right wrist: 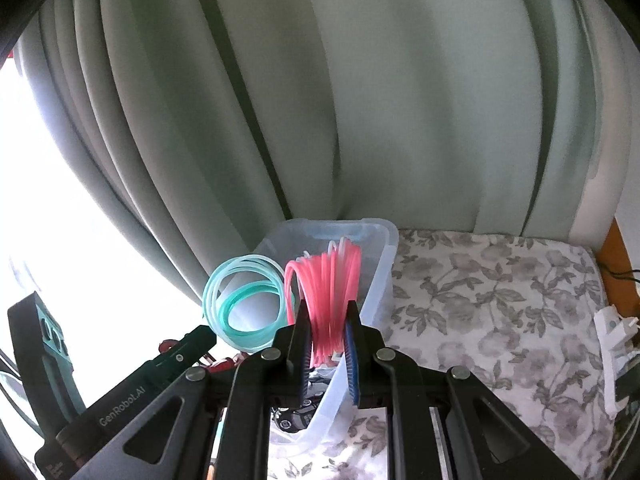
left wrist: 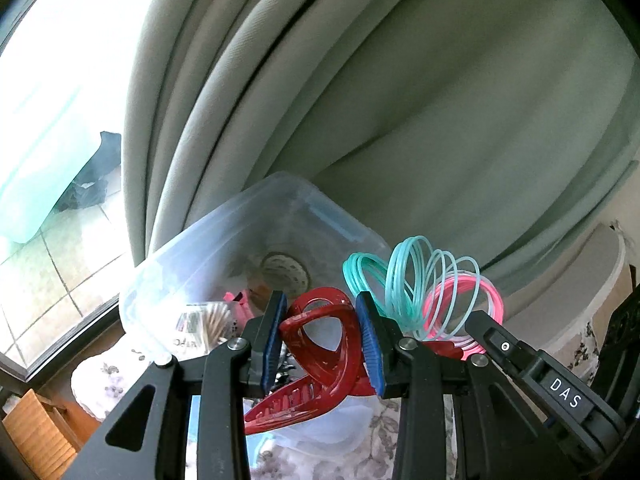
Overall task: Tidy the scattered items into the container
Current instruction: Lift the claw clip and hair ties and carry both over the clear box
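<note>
Now, with the left gripper (left wrist: 320,332) pinching the red hair claw clip (left wrist: 320,344) and the right gripper (right wrist: 328,344) pinching the pink-and-teal plastic spring (right wrist: 324,292), both low in frame over the clear plastic container (right wrist: 382,280), each should probably release only once past the rim.

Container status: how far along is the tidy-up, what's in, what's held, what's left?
Partly done: the clear container already holds a tape roll and a few small items. In hand: the left gripper clamps a red hair claw, and the right gripper clamps the pink and teal coil spring, both near the container. Left: dropping both in. Other loose items cannot be judged.
</note>
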Tool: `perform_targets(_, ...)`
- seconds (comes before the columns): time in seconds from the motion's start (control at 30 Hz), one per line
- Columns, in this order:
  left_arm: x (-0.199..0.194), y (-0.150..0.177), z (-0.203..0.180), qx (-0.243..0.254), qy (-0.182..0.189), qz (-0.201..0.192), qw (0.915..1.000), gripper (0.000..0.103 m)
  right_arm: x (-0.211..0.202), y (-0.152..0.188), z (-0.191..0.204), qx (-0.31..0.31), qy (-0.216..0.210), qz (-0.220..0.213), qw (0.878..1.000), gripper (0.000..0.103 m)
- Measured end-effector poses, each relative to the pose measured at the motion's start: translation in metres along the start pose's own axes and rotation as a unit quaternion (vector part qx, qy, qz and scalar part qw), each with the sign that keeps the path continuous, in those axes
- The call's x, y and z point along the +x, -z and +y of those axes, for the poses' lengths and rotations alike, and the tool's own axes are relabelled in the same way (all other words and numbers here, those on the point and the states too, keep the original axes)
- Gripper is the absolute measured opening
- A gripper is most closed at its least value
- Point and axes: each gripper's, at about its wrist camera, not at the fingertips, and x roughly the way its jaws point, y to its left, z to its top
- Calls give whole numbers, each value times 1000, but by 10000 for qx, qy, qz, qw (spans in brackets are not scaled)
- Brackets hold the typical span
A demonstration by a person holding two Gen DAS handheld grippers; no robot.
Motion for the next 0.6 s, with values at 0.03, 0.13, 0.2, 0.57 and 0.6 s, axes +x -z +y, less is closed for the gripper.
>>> perform_targets(0.03,-2,0,2,-20,-10,6,10000,37,4,0,2,-14,3,34,10000,16)
perform_targets(0.13,-3,-2,8,-68,-27,36,10000,37,11,0,8,-62,2,123,9999,16)
perform_targets(0.2,-2,-3,12,-103,-40,53,9999,37,17,1,11,-101,-4,186,9998,16)
perform_targets(0.57,-3,-7,29,-255,-140,147,9995,37,42,3,23,-224,6,418,9989,16)
perform_targets(0.6,-4,-7,30,-268,-138,146,9994,37,43,3,24,-230,10,439,9988,16)
